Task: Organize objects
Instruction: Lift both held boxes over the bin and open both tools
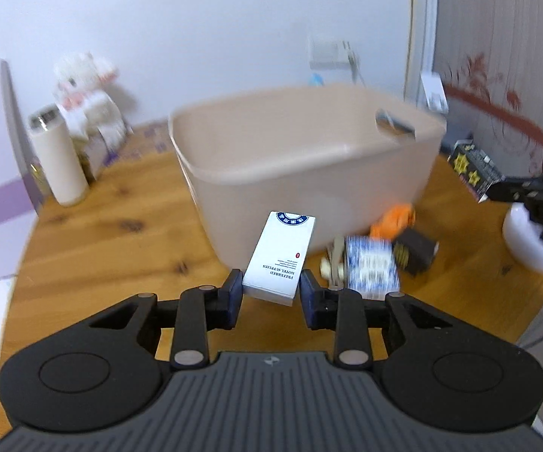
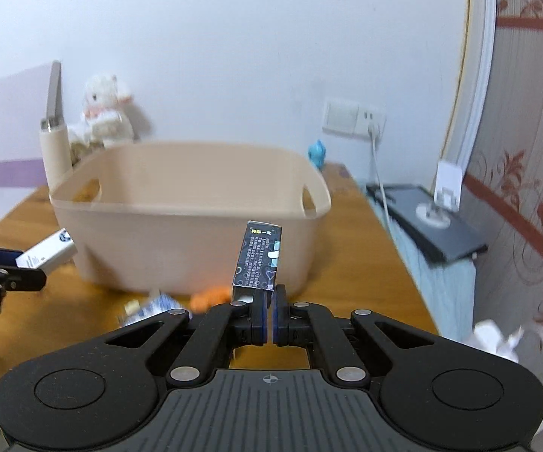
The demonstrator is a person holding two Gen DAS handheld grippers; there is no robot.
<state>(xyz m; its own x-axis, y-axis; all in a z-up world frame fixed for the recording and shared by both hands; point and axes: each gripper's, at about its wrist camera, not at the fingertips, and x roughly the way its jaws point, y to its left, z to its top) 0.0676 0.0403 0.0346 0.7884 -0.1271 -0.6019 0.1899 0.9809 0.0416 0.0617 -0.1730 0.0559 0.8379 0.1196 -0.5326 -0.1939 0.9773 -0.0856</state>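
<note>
A beige plastic bin [image 1: 309, 158] with handle cutouts stands on the wooden table [image 1: 121, 233]; it also shows in the right wrist view [image 2: 196, 233]. My left gripper [image 1: 270, 290] is shut on a white hotel-supplies box [image 1: 281, 254], held above the table in front of the bin. My right gripper [image 2: 269, 303] is shut on a thin dark box [image 2: 258, 256], held upright before the bin. In the left wrist view the dark box [image 1: 475, 169] and the right gripper [image 1: 497, 192] show at the far right.
On the table by the bin lie a blue-white packet [image 1: 371, 267], an orange object [image 1: 394, 222] and a small dark box [image 1: 416, 250]. A cream bottle [image 1: 58, 158] and plush toy [image 1: 87, 94] stand at back left. A white object [image 1: 531, 241] sits right.
</note>
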